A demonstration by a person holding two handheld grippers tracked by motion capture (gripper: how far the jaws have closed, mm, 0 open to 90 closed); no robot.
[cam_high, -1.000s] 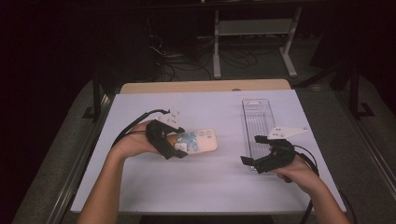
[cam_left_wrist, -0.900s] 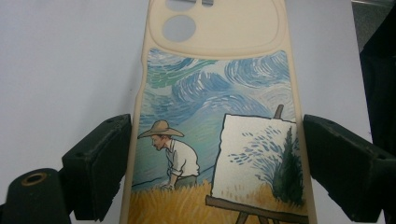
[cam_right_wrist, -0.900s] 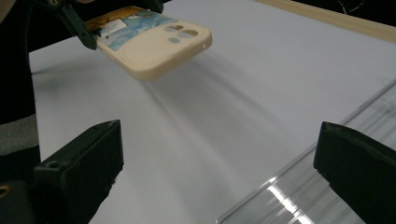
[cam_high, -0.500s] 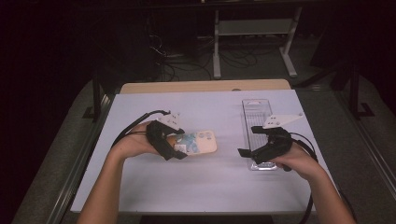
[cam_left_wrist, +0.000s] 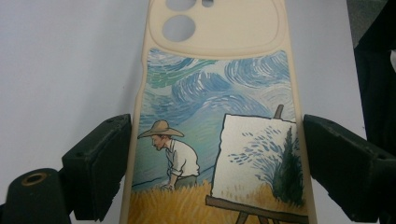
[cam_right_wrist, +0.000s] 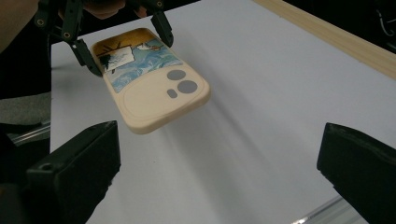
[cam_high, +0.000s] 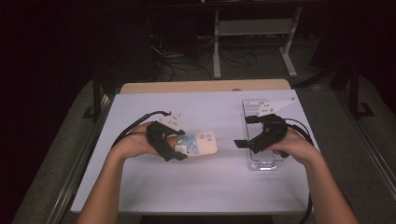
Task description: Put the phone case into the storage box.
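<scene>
A cream phone case printed with a painter in a wheat field is clamped by its long edges in my left gripper. In the left gripper view both black pads press against the sides of the case, camera cut-outs at the far end. In the right gripper view the case hangs a little above the white table, with the left gripper holding its far end. My right gripper hovers over the clear tray, pointing left toward the case. Its jaws stand wide apart with nothing between them.
A clear plastic tray lies lengthwise on the right side of the white table, under my right hand. A wooden strip runs along the table's far edge. Cables trail from both grippers. Dark floor and metal stands lie beyond.
My right gripper has risen and moved away from the near edge, over the tray, turning toward the case. The left gripper and the case have stayed in place.
</scene>
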